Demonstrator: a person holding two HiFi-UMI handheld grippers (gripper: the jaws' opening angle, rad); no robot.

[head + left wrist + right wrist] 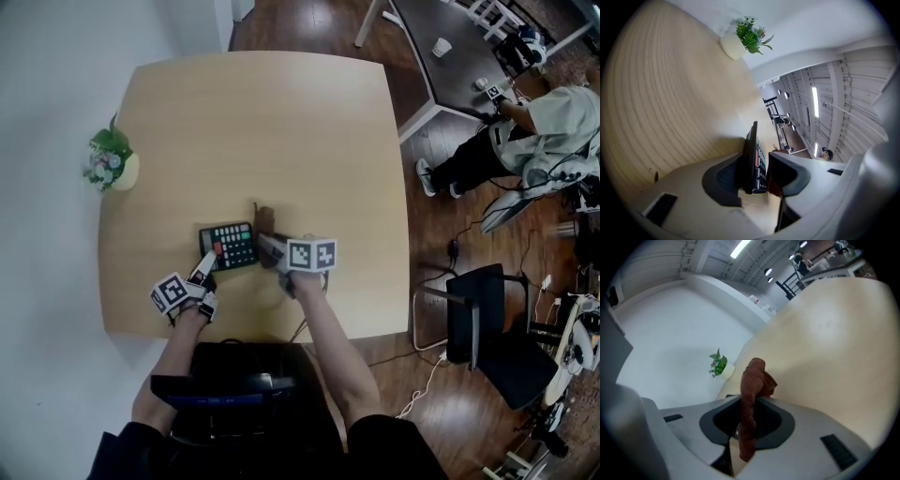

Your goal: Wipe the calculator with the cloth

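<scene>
Brown cloth (pixel 752 380), left claw (pixel 755 176) seemingly gripping calculator (pixel 751 140)

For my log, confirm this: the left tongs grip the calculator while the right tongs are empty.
The right tongs are not empty: they pinch a brown cloth, as the right gripper view shows. The left tongs do grip the calculator.

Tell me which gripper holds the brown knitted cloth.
The right gripper: its jaws pinch the cloth, while the left gripper clamps the black calculator.
</scene>
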